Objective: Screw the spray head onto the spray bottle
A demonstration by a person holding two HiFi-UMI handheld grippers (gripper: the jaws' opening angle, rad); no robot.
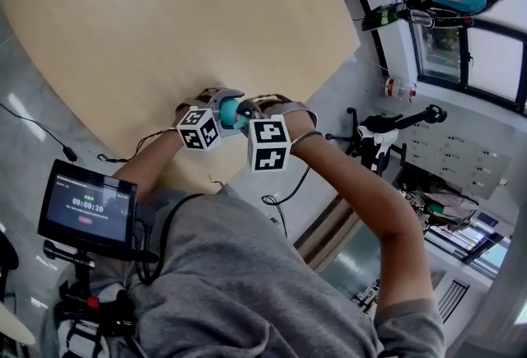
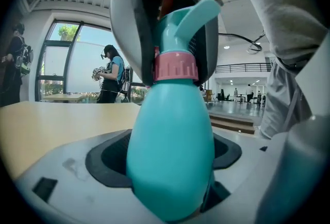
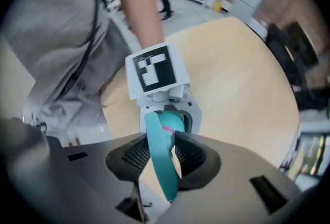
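Left tool [image 2: 166,158] tight around one spray bottle [image 2: 170,125], right tool [image 3: 164,158] tight around one spray head [image 3: 161,179]

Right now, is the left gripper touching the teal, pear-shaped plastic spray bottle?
Touching. The left gripper view shows the left gripper clamped on the teal spray bottle, dark pads against both sides.

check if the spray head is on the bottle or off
On. In the left gripper view the spray head sits atop the teal bottle, its pink collar at the neck. How tightly it is screwed, cannot tell.
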